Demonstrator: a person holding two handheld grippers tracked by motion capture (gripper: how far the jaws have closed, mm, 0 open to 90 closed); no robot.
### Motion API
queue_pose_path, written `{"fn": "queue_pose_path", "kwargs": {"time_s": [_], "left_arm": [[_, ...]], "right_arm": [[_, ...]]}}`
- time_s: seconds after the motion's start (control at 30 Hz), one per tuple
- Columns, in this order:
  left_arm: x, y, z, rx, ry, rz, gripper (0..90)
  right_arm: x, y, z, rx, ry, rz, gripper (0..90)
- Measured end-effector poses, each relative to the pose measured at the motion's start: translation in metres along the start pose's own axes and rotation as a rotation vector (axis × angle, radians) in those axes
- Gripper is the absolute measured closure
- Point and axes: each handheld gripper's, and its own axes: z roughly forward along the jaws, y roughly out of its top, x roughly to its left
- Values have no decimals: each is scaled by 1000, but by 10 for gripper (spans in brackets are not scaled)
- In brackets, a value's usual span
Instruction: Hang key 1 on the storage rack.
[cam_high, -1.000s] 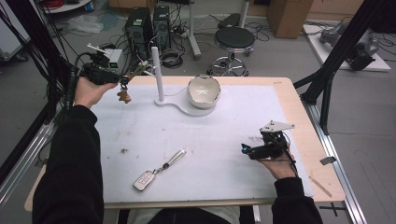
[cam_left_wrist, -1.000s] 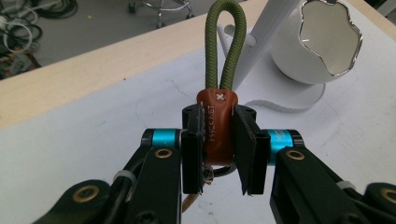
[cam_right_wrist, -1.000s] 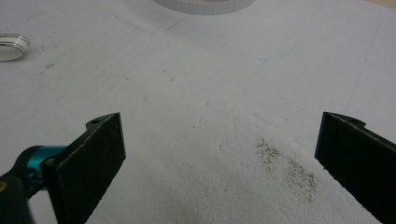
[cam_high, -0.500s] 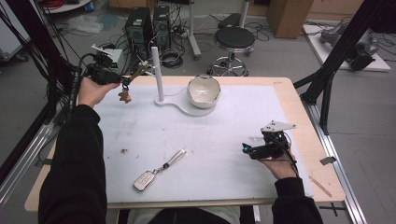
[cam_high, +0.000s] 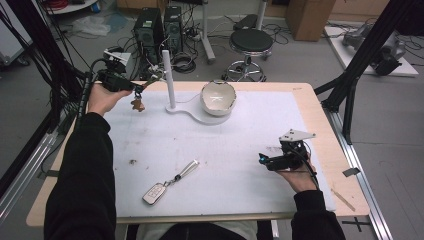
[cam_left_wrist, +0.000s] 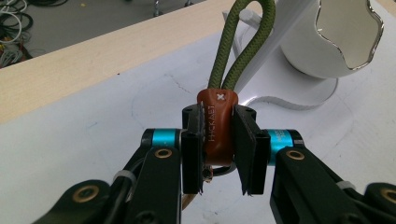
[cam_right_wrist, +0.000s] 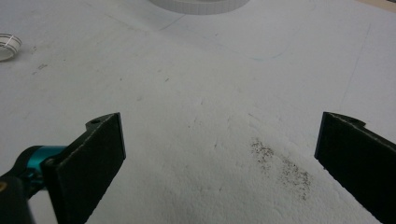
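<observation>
My left gripper (cam_high: 131, 87) is held above the table's far left, shut on a brown leather tab (cam_left_wrist: 217, 130) of a keychain. A green cord loop (cam_left_wrist: 233, 51) runs from the tab towards the white post (cam_high: 169, 80); I cannot tell whether it touches the post. A small brown piece (cam_high: 136, 104) dangles below the gripper. The post shares a white base with a white bowl (cam_high: 218, 97). My right gripper (cam_high: 261, 160) rests low over the table's right side, open, with only bare mat between its jaws.
A car key fob (cam_high: 154, 192) with a silver strap (cam_high: 186, 170) lies near the front edge, left of centre. A white mat (cam_high: 240, 135) covers the wooden table. A stool (cam_high: 252, 42) and computer cases (cam_high: 160, 25) stand on the floor beyond.
My left gripper has shifted slightly to the right, towards the post, with the keychain in it. The right gripper has stayed where it was.
</observation>
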Motion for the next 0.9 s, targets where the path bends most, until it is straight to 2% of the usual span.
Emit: {"fn": "queue_pose_path", "kwargs": {"time_s": [0.57,0.7,0.9], "left_arm": [[-9,0,16,30,-7,16,736],[-9,0,20,31,-8,-1,736],[-12,0,26,57,-6,-1,736]], "right_arm": [[0,0,1,4,1,5,7],[0,-1,2,14,8,5,8],[0,-1,3,18,8,7,8]]}}
